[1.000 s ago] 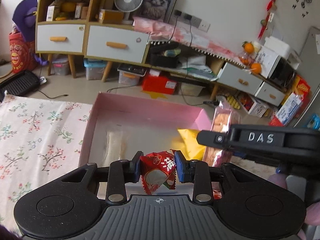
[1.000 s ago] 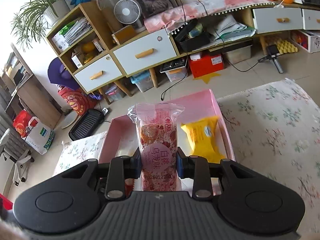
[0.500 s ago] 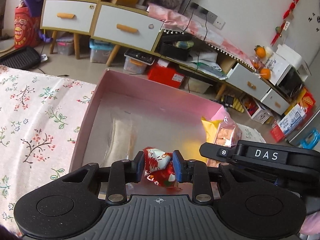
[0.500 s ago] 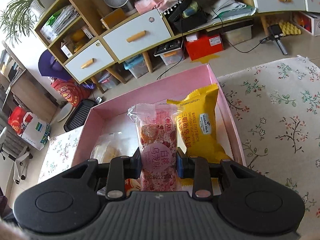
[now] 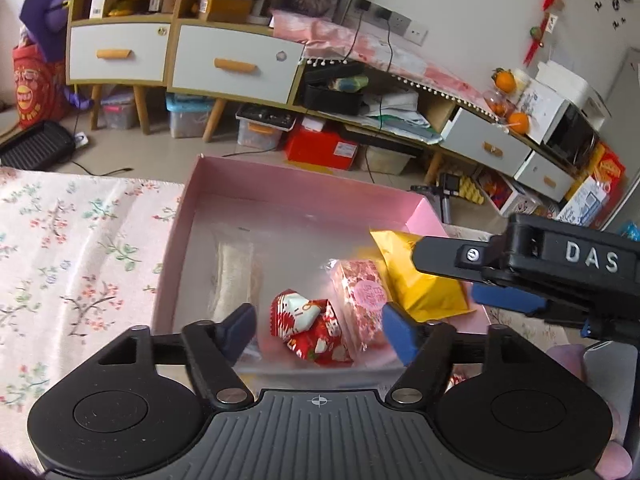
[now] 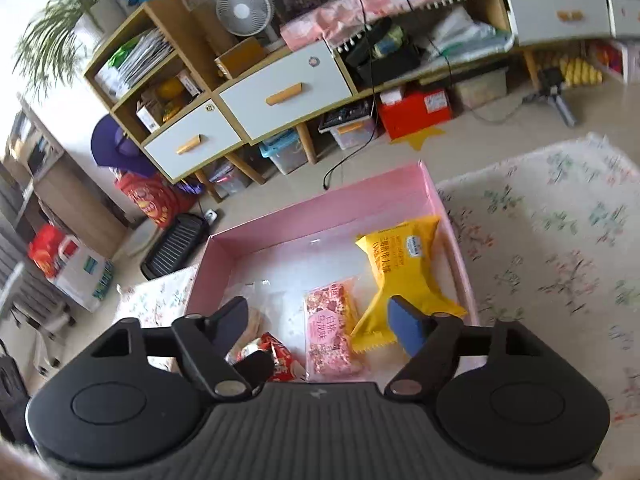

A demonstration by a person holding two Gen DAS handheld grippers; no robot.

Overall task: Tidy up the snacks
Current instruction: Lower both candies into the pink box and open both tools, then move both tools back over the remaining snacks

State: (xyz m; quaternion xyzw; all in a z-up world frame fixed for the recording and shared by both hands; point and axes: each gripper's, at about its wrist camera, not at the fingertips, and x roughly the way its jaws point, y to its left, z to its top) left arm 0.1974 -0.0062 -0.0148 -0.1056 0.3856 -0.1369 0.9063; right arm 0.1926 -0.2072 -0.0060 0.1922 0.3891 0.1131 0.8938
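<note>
Pink-walled box holds both dropped snacks: left claw and right claw (jaws just opened) gape, red packet at six o'clock, pink bar beside.

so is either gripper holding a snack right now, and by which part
Nothing is held. Both the left gripper and right gripper have just opened; the red packet and pink bar lie loose in the pink box.

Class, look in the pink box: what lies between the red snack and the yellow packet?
The pink packet lies between the red snack and yellow packet, clearest in the left wrist view.
</note>
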